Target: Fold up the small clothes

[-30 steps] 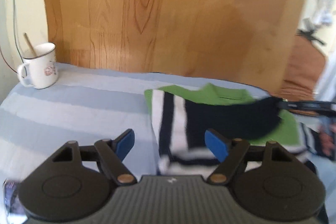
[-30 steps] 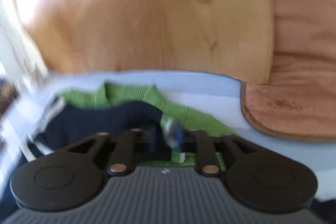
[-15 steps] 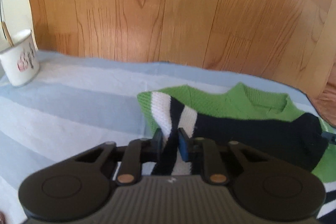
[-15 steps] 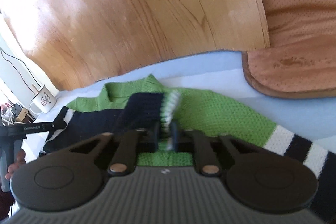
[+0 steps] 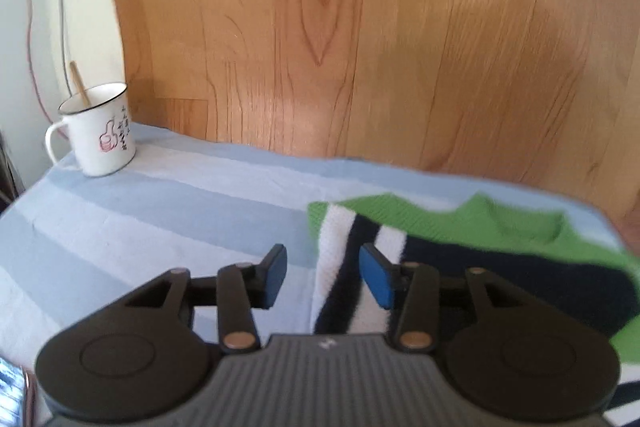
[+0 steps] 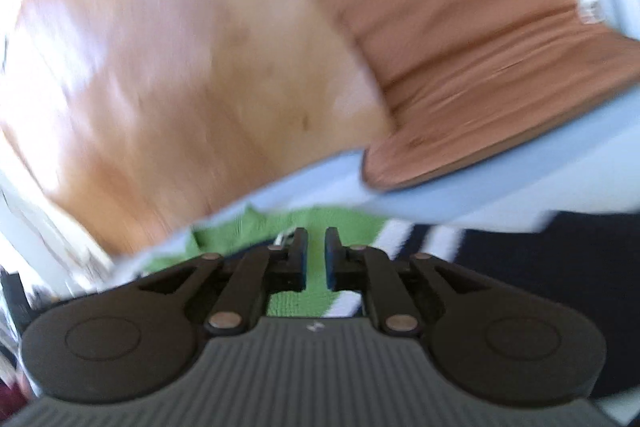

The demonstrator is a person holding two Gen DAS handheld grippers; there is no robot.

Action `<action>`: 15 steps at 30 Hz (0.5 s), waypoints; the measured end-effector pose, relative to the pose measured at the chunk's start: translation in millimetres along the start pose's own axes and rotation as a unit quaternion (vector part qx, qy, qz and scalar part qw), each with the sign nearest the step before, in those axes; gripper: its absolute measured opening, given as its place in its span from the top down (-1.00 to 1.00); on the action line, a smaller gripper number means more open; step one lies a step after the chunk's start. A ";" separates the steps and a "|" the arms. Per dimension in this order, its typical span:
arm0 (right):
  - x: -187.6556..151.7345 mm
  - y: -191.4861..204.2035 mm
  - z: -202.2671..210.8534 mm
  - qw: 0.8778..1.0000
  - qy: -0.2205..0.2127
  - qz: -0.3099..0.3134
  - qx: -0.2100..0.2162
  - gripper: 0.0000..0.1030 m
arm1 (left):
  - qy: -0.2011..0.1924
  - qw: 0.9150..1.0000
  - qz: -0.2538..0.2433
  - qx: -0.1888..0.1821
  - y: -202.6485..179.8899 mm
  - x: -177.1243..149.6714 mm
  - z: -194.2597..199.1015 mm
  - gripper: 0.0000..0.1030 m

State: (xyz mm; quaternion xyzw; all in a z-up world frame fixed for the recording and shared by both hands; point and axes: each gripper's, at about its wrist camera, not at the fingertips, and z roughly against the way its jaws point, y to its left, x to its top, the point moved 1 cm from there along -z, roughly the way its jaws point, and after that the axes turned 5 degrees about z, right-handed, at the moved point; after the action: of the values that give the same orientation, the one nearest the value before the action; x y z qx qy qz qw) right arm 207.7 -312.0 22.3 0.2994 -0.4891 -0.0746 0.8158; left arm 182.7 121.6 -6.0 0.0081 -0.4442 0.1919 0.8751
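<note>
Half a second ago your left tool [image 5: 322, 277] was pinched on the striped sleeve [image 5: 352, 267] of the small green sweater [image 5: 516, 227]; now its blue pads stand apart and are opening, with nothing pressed between them. The sleeve lies on its own, folded in across the dark body of the garment, its white and navy bands running back under the tool's right pad. So you have let go — the left sleeve fold looks laid down and holding its place.

Your right tool [image 6: 316, 259] has changed the same way. It was clamped on the other cuff just before; now there is a narrow gap between the pads, widening, and through that gap you see only green knit lying below, not caught. The right view is badly smeared with motion, so the edges are hard to read, but no cloth hangs from the pads. To its right the striped cuff [image 6: 416, 239] rests flat on the striped bedsheet [image 5: 168, 211].

The sweater sits on the bed near the wooden headboard [image 5: 360, 47], collar toward it, with a white enamel mug [image 5: 100, 131] well apart in the far left corner and a brown cushion [image 6: 480, 67] off to the right. By my reading, both sleeves are in — folding the body is what remains.
</note>
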 end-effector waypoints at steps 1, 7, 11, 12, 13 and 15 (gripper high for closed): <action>-3.1 -10.7 17.6 1.000 -0.008 -0.021 -0.004 0.64 | -0.001 1.000 0.007 -0.011 -1.2 -0.6 5.6 0.17; -28.3 -61.3 103.8 0.989 -0.053 -0.107 -0.083 0.39 | 0.038 0.995 -0.015 -0.087 -38.5 -16.1 7.6 0.07; -40.2 -94.9 133.2 0.971 -0.082 -0.169 -0.147 0.14 | 0.049 0.993 -0.078 -0.078 -78.0 -41.0 2.8 0.07; -41.8 -100.9 134.5 0.967 -0.084 -0.182 -0.157 0.14 | 0.046 0.992 -0.094 -0.066 -84.8 -46.5 2.0 0.03; -42.9 -106.9 133.5 0.963 -0.086 -0.194 -0.165 0.12 | 0.040 0.992 -0.107 -0.054 -91.3 -51.2 0.7 0.00; -45.3 -117.5 130.3 0.958 -0.095 -0.215 -0.162 0.15 | 0.023 0.992 -0.121 -0.040 -96.0 -56.2 -0.2 -0.05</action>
State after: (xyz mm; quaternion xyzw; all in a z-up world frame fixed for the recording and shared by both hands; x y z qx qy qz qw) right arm 94.9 -442.5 -33.3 0.2532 -0.4697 -0.3544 0.7679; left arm 185.9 14.3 -34.9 0.0226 -0.4268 0.0667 0.9016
